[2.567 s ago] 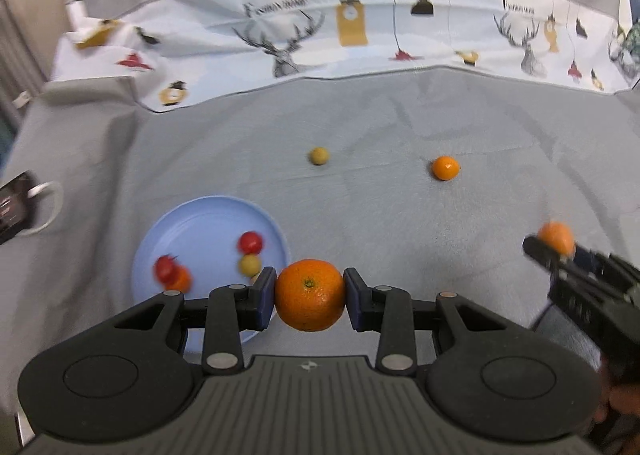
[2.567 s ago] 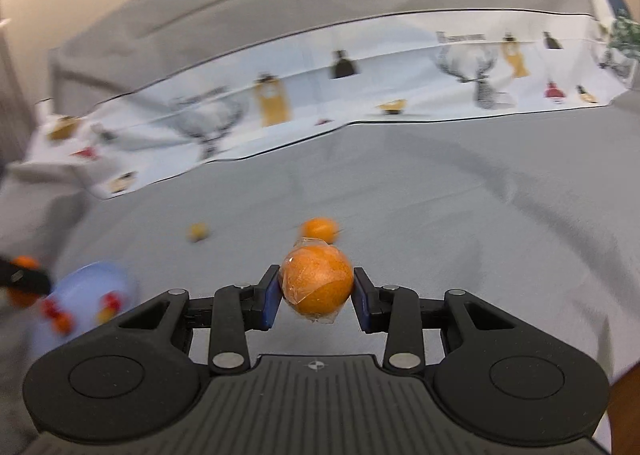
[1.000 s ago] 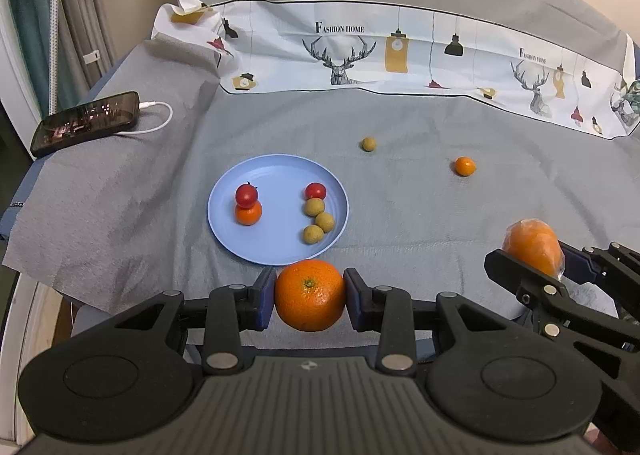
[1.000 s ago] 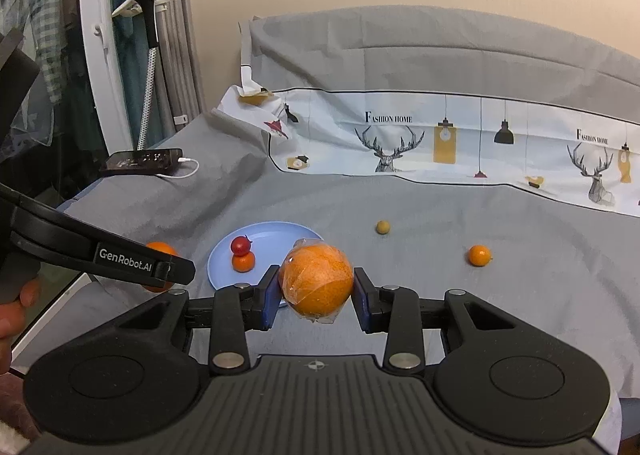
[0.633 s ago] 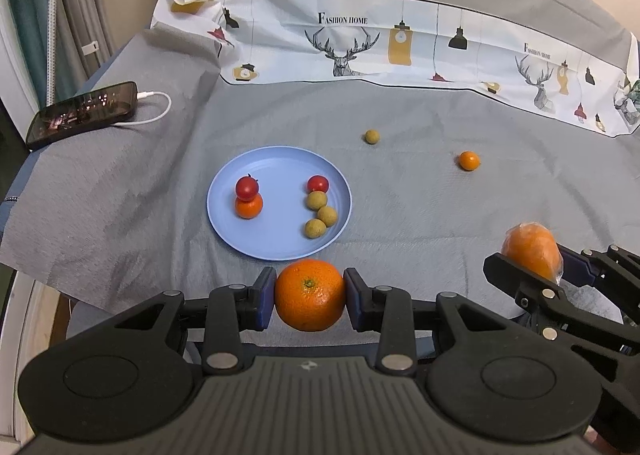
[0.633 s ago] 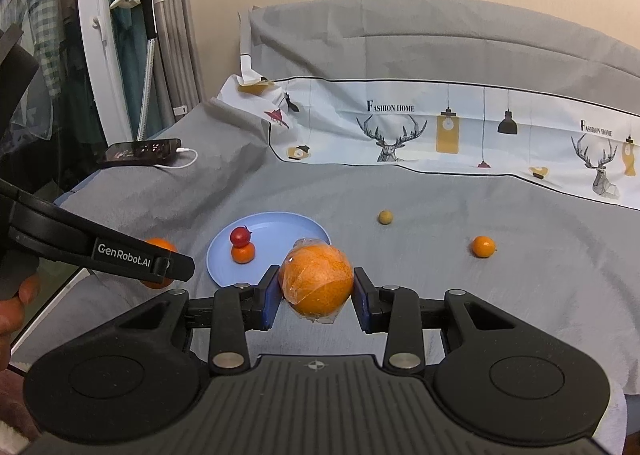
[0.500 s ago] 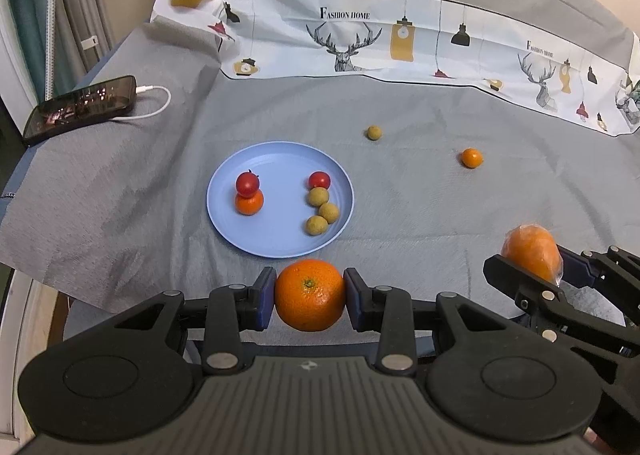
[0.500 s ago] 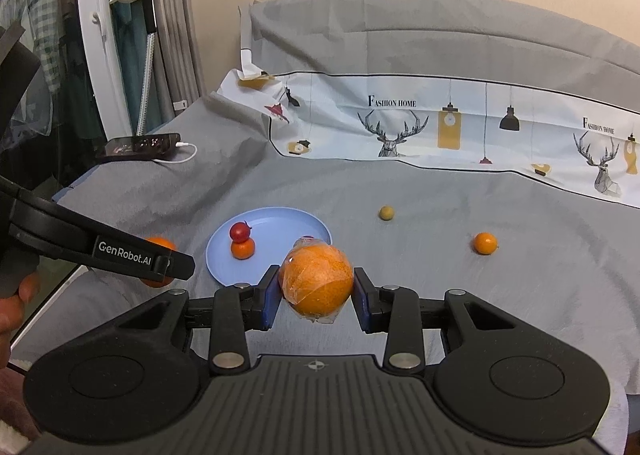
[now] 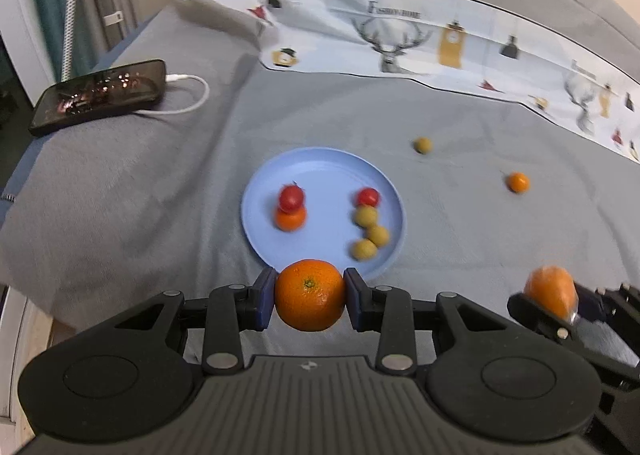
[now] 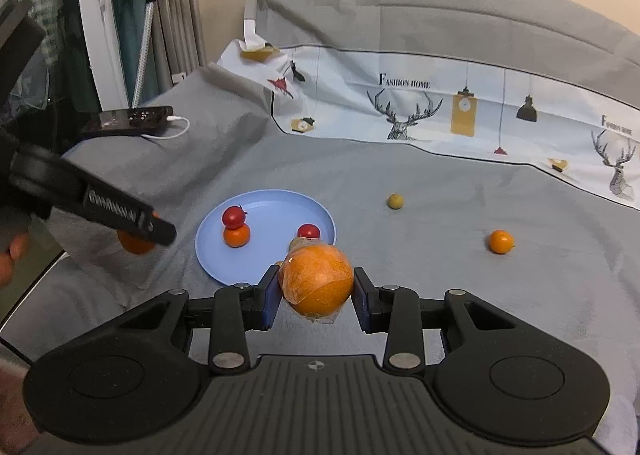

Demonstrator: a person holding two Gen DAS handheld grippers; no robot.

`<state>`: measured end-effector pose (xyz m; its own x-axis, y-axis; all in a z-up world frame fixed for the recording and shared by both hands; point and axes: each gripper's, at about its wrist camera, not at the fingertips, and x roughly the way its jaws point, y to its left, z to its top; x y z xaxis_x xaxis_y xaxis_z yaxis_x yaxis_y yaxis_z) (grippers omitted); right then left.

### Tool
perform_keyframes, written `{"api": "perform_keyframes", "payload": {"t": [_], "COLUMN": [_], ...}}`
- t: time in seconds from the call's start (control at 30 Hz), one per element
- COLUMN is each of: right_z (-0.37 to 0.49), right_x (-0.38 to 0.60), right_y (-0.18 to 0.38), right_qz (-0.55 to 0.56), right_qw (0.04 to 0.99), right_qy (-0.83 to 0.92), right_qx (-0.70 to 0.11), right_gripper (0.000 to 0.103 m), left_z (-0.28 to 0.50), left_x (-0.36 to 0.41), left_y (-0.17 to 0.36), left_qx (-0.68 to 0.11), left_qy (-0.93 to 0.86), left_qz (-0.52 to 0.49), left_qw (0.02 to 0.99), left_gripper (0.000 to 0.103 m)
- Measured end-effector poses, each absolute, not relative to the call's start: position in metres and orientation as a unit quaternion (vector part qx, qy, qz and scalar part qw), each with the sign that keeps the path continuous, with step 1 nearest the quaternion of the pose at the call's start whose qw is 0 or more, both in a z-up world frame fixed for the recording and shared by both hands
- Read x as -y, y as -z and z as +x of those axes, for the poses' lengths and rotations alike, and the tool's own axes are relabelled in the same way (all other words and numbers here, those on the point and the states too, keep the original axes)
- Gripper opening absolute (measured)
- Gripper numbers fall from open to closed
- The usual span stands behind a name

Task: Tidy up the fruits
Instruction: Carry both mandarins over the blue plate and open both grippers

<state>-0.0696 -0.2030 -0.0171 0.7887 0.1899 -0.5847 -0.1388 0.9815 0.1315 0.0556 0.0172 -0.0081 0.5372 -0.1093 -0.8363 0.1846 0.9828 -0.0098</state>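
Observation:
My left gripper (image 9: 310, 299) is shut on a large orange (image 9: 310, 295), just in front of the near rim of a blue plate (image 9: 320, 171). The plate holds two red cherry tomatoes, a small orange and three yellow-green fruits. My right gripper (image 10: 317, 291) is shut on a plastic-wrapped orange (image 10: 317, 286), right of the left gripper and in front of the plate (image 10: 280, 201). The wrapped orange also shows in the left wrist view (image 9: 551, 291). A yellow-green fruit (image 9: 422, 144) and a small orange (image 9: 518, 182) lie loose on the grey cloth beyond the plate.
A black phone (image 9: 100, 95) with a white cable lies at the far left of the grey cloth. A white printed cloth (image 9: 440, 43) with deer runs along the back. The table's edge drops off at the left, by a curtain and a white frame (image 10: 96, 15).
Both grippers have moved forward and down toward the plate, which now looks larger and nearer. Each still holds its orange. The left view has swung left.

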Motion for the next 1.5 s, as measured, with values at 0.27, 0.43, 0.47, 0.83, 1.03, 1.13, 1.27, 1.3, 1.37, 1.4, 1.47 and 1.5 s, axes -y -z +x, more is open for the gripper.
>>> {"api": "perform_keyframes", "payload": {"t": [0.27, 0.43, 0.47, 0.83, 1.03, 1.13, 1.27, 1.3, 1.37, 1.4, 1.47, 1.5], "right_z": [-0.005, 0.036, 0.043, 0.107, 0.119, 0.105, 0.070, 0.061, 0.043, 0.033, 0.016, 0.008], "right_x": [0.188, 0.173, 0.171, 0.147, 0.142, 0.150, 0.161, 0.164, 0.168, 0.169, 0.171, 0.172], "right_y": [0.043, 0.060, 0.064, 0.102, 0.105, 0.095, 0.075, 0.069, 0.059, 0.053, 0.043, 0.038], "right_qz": [0.038, 0.033, 0.033, 0.017, -0.008, 0.000, 0.010, 0.012, 0.014, 0.014, 0.014, 0.013], "right_qw": [0.932, 0.924, 0.923, 0.906, 0.906, 0.909, 0.912, 0.914, 0.918, 0.921, 0.925, 0.927], "right_qy": [-0.105, -0.121, -0.124, -0.154, -0.163, -0.157, -0.146, -0.142, -0.133, -0.128, -0.123, -0.121], "right_qx": [-0.344, -0.360, -0.364, -0.394, -0.390, -0.386, -0.384, -0.381, -0.373, -0.368, -0.360, -0.355], "right_gripper": [0.039, 0.039, 0.039, 0.039, 0.069, 0.080, 0.087, 0.088, 0.090, 0.092, 0.092, 0.093], "left_z": [0.115, 0.151, 0.158, 0.214, 0.196, 0.171, 0.132, 0.123, 0.106, 0.099, 0.086, 0.080], "left_x": [-0.022, -0.018, -0.017, -0.005, -0.018, -0.026, -0.036, -0.038, -0.044, -0.047, -0.051, -0.053], "left_y": [0.029, 0.055, 0.060, 0.098, 0.079, 0.068, 0.055, 0.051, 0.045, 0.042, 0.037, 0.035], "left_qx": [-0.488, -0.510, -0.514, -0.529, -0.489, -0.486, -0.478, -0.476, -0.472, -0.470, -0.469, -0.470], "left_qy": [0.069, 0.066, 0.068, 0.093, 0.096, 0.096, 0.059, 0.050, 0.028, 0.020, 0.004, 0.003], "left_qz": [0.035, 0.041, 0.042, 0.051, 0.040, 0.039, 0.042, 0.038, 0.025, 0.018, 0.007, 0.005], "left_qw": [0.869, 0.857, 0.854, 0.842, 0.866, 0.868, 0.876, 0.877, 0.881, 0.882, 0.883, 0.882], "left_gripper": [0.040, 0.040, 0.040, 0.068, 0.103, 0.103, 0.103, 0.103, 0.103, 0.103, 0.103, 0.103]}}
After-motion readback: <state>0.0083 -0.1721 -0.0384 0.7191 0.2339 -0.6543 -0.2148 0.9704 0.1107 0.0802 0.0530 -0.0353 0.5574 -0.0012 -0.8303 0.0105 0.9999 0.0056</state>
